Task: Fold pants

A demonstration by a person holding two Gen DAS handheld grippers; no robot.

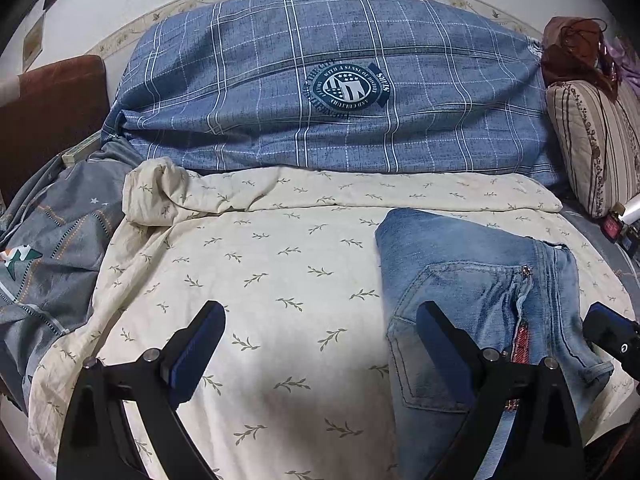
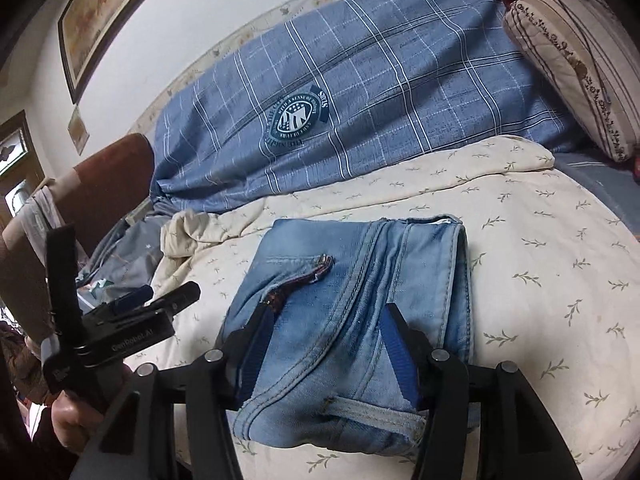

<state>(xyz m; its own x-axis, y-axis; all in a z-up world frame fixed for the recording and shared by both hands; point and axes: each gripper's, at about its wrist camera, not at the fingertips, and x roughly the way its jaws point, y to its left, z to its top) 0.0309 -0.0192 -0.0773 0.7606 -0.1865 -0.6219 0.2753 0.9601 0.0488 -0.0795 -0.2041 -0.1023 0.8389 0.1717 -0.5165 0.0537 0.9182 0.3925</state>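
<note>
On cream sheet (image 2: 540, 280), straddles folded jeans (image 2: 352, 280) at six o'clock with right gripper (image 2: 328, 352) spread, probably flattening; holds left gripper (image 2: 162, 292) spread, empty, nine o'clock.

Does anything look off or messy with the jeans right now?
Nothing much. The jeans lie folded in a compact stack on the cream quilt. Only the quilt's far left corner is rumpled. Both grippers are open, holding nothing.

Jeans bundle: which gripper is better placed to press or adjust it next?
Right. The right gripper is open with its fingers straddling the folded jeans; the left gripper is open mostly over bare quilt.
</note>
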